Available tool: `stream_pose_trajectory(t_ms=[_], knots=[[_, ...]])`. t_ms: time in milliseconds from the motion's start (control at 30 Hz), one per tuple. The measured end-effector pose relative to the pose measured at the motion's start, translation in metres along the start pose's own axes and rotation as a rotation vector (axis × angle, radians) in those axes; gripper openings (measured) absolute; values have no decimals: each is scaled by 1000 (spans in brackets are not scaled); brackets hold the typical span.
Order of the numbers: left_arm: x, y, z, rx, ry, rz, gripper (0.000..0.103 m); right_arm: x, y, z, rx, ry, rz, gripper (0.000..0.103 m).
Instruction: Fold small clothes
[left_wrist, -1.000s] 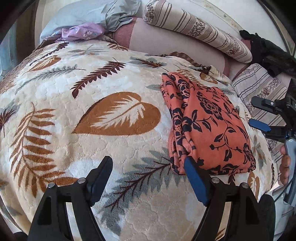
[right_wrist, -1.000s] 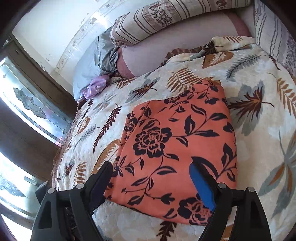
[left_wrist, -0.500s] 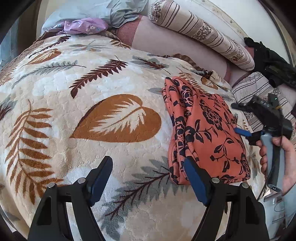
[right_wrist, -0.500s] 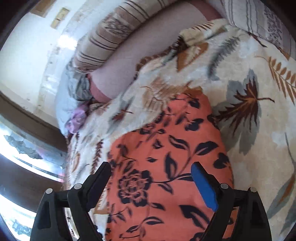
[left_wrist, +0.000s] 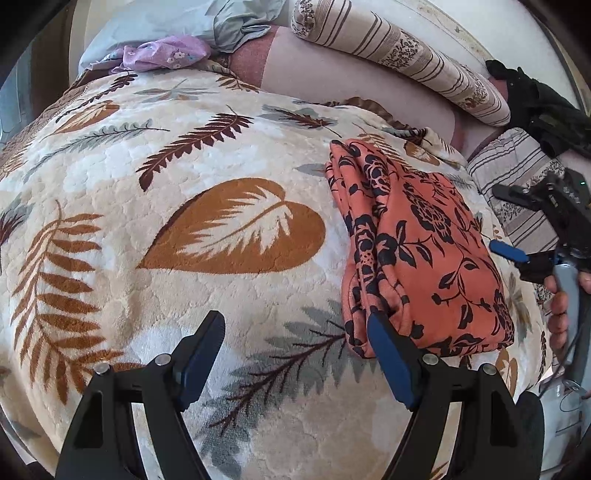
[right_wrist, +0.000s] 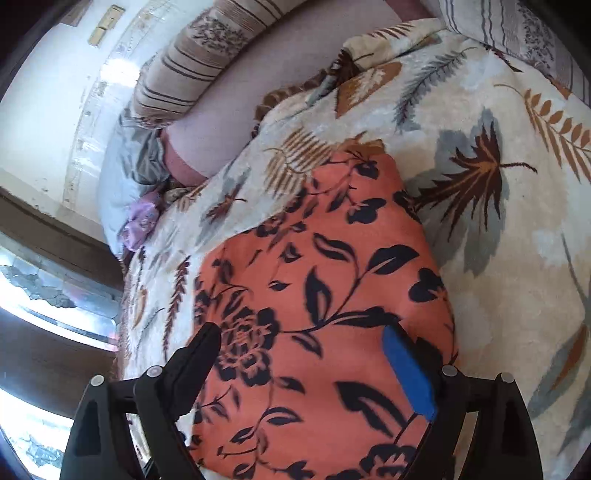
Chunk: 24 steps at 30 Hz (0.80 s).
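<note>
An orange cloth with a black flower print (left_wrist: 417, 243) lies folded on the leaf-patterned blanket (left_wrist: 192, 221), right of centre in the left wrist view. My left gripper (left_wrist: 295, 354) is open and empty, just in front of the cloth's near left corner. My right gripper (left_wrist: 502, 221) shows at the right edge of that view, open, held by a hand beside the cloth's right side. In the right wrist view the cloth (right_wrist: 325, 295) fills the middle, and the open right gripper (right_wrist: 299, 354) hovers over its near part, tilted.
A striped bolster (left_wrist: 399, 55) and a pale blue pillow (left_wrist: 155, 22) lie at the far end, with a lilac garment (left_wrist: 162, 57) by the pillow. A black item (left_wrist: 539, 107) sits at the far right. A dark window frame (right_wrist: 44, 295) stands left in the right wrist view.
My right gripper has swung in and tilted over the folded cloth, then drew back a little to its right side. My left gripper has barely moved. The cloth lies as before.
</note>
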<state>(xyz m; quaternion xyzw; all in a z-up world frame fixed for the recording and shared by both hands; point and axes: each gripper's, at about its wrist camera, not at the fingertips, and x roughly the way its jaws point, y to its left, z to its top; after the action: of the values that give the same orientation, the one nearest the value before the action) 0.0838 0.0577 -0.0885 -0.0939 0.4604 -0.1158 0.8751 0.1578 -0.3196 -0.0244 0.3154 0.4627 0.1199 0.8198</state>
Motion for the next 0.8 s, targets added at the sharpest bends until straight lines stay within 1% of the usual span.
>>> stream_pose_trajectory(t_ms=[67, 100, 133, 167, 200, 233, 267, 400, 533, 600, 633, 733, 800], knots=[[2, 0, -1, -7, 4, 2, 80, -13, 10, -17, -49, 4, 44, 91], [3, 1, -2, -13, 3, 1, 80, -15, 11, -27, -64, 21, 68, 91], [3, 1, -2, -18, 4, -3, 80, -13, 8, -38, -74, 46, 71, 91], [4, 0, -3, -22, 3, -2, 80, -6, 2, -49, -83, 88, 39, 91], [4, 0, -4, -23, 0, -1, 80, 1, -8, -60, -81, 135, -28, 91], [4, 0, -5, -21, -1, -2, 80, 2, -16, -68, -75, 141, -48, 91], [3, 0, -7, -20, -6, -4, 80, -7, -18, -75, -85, 101, -14, 91], [-7, 1, -14, -19, -59, -26, 80, -42, -17, -95, -122, 19, 17, 91], [-16, 4, -17, -38, -125, -45, 80, -62, -28, -117, -188, -41, -7, 91], [-15, 5, -19, -49, -127, -41, 80, -68, -41, -126, -186, -71, -6, 91], [-15, 6, -20, -53, -129, -36, 80, -73, -47, -130, -182, -94, -4, 91], [-17, 3, -23, -38, -142, -5, 80, -90, -57, -141, -220, -207, -22, 91], [-12, 0, -24, -21, -106, 44, 80, -98, -59, -142, -229, -258, -36, 91]])
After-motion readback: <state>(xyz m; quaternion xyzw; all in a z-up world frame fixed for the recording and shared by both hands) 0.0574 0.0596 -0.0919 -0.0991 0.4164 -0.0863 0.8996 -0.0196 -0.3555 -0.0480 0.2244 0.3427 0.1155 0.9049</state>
